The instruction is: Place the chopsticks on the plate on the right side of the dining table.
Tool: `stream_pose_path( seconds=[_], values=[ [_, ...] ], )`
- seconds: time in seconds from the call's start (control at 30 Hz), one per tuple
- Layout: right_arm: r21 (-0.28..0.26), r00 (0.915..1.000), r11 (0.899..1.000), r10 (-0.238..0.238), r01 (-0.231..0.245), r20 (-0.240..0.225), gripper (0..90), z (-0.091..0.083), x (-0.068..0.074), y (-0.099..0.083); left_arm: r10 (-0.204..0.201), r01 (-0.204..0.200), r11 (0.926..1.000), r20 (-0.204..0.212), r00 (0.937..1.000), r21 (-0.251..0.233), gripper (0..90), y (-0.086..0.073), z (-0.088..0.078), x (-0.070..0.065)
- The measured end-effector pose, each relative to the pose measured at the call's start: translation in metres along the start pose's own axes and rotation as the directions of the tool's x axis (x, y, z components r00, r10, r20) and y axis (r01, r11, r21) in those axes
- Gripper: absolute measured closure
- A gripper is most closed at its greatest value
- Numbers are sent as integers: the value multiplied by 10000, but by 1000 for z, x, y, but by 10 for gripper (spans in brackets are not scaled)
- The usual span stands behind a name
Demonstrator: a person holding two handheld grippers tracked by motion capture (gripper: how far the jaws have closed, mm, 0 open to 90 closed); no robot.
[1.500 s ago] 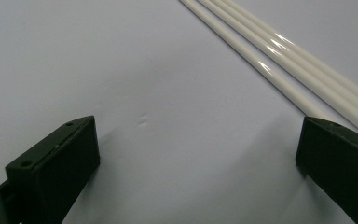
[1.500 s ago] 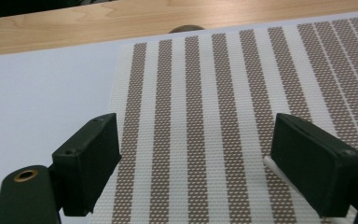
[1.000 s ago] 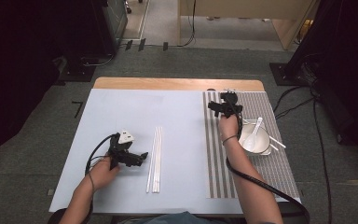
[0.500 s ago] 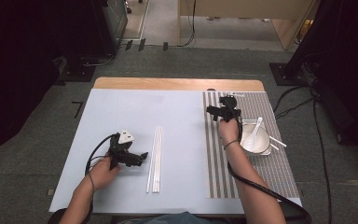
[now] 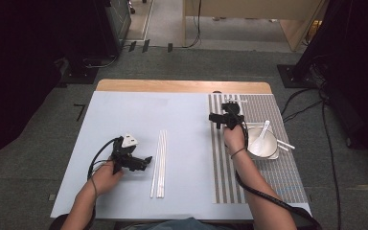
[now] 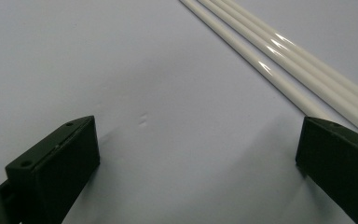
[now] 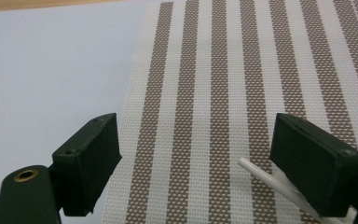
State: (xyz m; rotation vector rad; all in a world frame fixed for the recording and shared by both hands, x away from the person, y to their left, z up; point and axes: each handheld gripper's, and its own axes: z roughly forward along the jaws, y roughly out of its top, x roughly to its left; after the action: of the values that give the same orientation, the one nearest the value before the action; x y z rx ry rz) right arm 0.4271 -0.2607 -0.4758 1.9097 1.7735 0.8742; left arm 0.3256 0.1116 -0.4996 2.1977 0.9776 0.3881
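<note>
A person sits at a table (image 5: 124,115) with a pale blue cover and holds a black gripper in each hand. The left gripper (image 5: 141,162) is low over the blue cover, near the front left. Its jaws are wide apart and hold nothing. Just beside it lie some long white sticks (image 5: 159,163), side by side in a neat row. In the left gripper view the sticks (image 6: 279,56) run past the right jaw, and the jaw partly hides them there. The right gripper (image 5: 219,119) is over a striped mat (image 5: 268,177) on the right side of the table. Its jaws are wide apart too, with nothing between them. In the right gripper view the brown and white stripes of the mat (image 7: 223,93) fill the space between the jaws, and the end of a white stick (image 7: 261,173) pokes out by the right jaw. A white bowl (image 5: 263,149) sits on the mat, just beside the right hand (image 5: 235,139). A white spoon (image 5: 262,133) rests in the bowl.
</note>
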Motion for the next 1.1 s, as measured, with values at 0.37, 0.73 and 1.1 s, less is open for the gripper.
stream_pose_path(
  seconds=[0.37,0.73,1.1],
  values=[
    [411,9987,9990,207,-188,-469,163,-4,-1,-4,-1,1,10000,3,10000,3,0,0,0,0],
    [536,9976,9985,-85,122,-684,164,-12,6,-13,-6,6,10000,0,10000,-3,0,0,0,0],
    [560,9955,9969,-511,557,-796,163,-19,11,-22,-1,1,10000,-1,10000,1,0,0,0,0]
  ],
)
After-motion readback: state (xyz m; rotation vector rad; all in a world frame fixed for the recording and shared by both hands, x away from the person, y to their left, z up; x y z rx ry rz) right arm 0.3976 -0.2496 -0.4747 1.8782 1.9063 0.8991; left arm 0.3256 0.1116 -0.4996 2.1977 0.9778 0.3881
